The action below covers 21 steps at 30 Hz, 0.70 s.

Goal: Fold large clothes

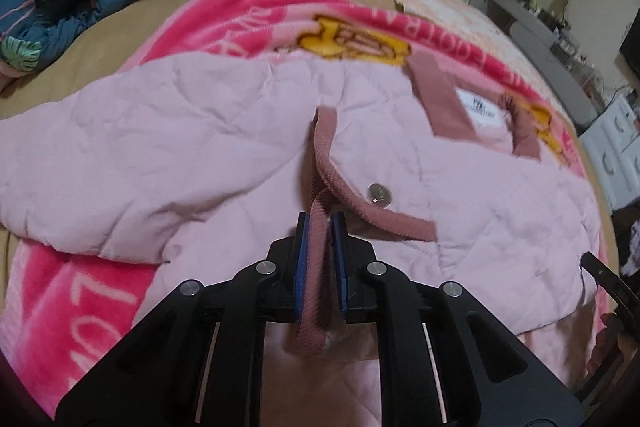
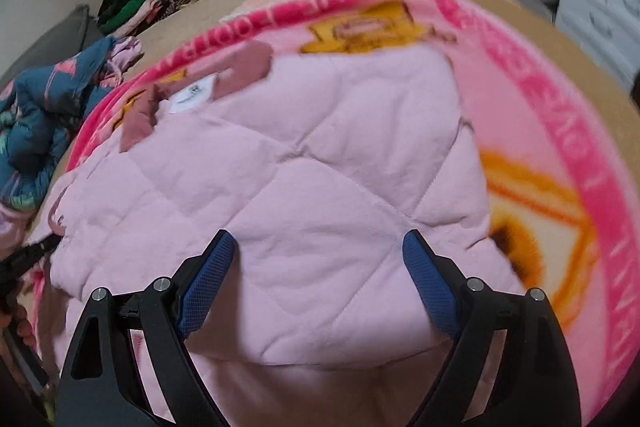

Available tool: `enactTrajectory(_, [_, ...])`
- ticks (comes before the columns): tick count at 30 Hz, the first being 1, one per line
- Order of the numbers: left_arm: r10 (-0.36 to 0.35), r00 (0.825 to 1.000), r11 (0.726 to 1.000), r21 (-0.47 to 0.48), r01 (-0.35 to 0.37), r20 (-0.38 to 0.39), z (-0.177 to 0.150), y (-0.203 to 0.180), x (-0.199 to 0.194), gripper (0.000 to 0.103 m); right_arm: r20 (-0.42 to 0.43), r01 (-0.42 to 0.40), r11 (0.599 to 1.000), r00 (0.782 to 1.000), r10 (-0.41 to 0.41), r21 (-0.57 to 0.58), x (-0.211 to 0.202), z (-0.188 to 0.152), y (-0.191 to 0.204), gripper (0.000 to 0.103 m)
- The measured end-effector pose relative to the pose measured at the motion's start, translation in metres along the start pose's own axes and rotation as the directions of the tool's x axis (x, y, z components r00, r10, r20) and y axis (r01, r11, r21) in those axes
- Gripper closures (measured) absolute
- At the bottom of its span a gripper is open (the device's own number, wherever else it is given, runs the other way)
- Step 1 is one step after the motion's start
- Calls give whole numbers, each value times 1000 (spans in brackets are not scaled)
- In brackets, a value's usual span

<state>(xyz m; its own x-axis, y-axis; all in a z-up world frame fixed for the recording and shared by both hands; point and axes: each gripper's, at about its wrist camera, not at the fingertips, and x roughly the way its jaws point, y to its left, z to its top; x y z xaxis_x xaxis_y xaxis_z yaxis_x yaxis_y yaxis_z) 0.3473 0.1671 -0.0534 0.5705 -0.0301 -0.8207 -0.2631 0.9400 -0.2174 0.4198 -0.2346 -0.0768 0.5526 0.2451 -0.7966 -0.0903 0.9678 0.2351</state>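
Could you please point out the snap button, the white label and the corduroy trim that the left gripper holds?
snap button (image 1: 377,193), left wrist view, centre of the metal disc.
white label (image 1: 480,110), left wrist view, middle of the tag.
corduroy trim (image 1: 320,227), left wrist view, ribbed strip between the left gripper's pads.

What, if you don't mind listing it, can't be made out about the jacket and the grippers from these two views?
- Label text: too small and blurred, both views.
- Jacket near hem: cut off by the lower edge and hidden behind the right gripper, right wrist view.
- Trim end: runs behind the left gripper, left wrist view.
- Blanket lettering: motion-blurred, right wrist view.
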Motion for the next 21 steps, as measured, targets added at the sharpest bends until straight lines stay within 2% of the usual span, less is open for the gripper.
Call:
enactTrajectory(2, [7, 1000, 1000, 10, -7, -6, -3, -1, 3, 92, 5, 3, 1000, 1000, -3, 10, 2, -2, -2, 17])
enactTrajectory(6, [17, 1000, 1000, 22, -17, -9, -4, -1, 3, 90, 14, 21, 1000, 1000, -21, -2, -4, -3, 5, 17])
enactTrajectory(13, [20, 1000, 1000, 15, -20, 0, -4, 2, -13, 79, 33, -43, 999, 999, 43, 16, -25, -8, 10, 15])
enactTrajectory(18, [14, 999, 1000, 17, -15, 43, 0, 2, -39, 56, 45, -98, 995, 994, 98, 2, -45, -9, 25, 15])
enactTrajectory(19, [15, 998, 1000, 13, -16, 53, 1, 3, -44, 50, 52, -110, 994, 993, 110, -3, -48, -8, 28, 15])
enactTrajectory(20, [17, 998, 1000, 8, -18, 62, 2, 4, -49, 38, 62, -126, 992, 990, 126, -10, -53, -8, 32, 15])
enactTrajectory(21, [21, 997, 1000, 2, -22, 74, 2, 6, -57, 33, 74, -144, 989, 987, 146, -24, -59, -8, 38, 15])
